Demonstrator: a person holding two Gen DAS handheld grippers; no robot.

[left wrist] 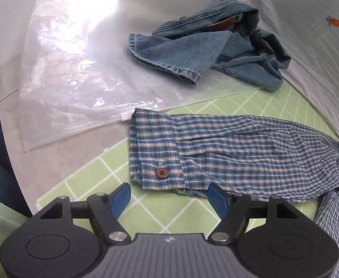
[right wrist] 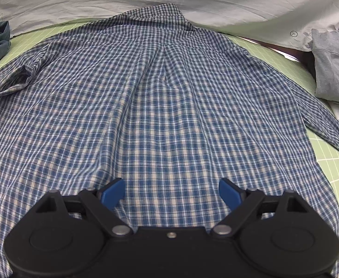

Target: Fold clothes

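Note:
A blue and white plaid shirt (right wrist: pixel 160 97) lies spread back-up on the green grid mat (right wrist: pixel 331 166), collar at the far side. Its left sleeve (left wrist: pixel 227 153) stretches out flat, and the cuff with a brown button (left wrist: pixel 161 172) lies nearest. My left gripper (left wrist: pixel 169 197) hovers open just short of that cuff, blue pads apart, nothing between them. My right gripper (right wrist: pixel 171 193) stands open over the lower back of the shirt, also with nothing in its grip.
Crumpled blue jeans (left wrist: pixel 206 46) lie beyond the sleeve, partly on a clear plastic bag (left wrist: pixel 76 69). A white sheet (right wrist: pixel 192 0) lines the far side. A folded grey garment (right wrist: pixel 334 69) sits at the right of the mat.

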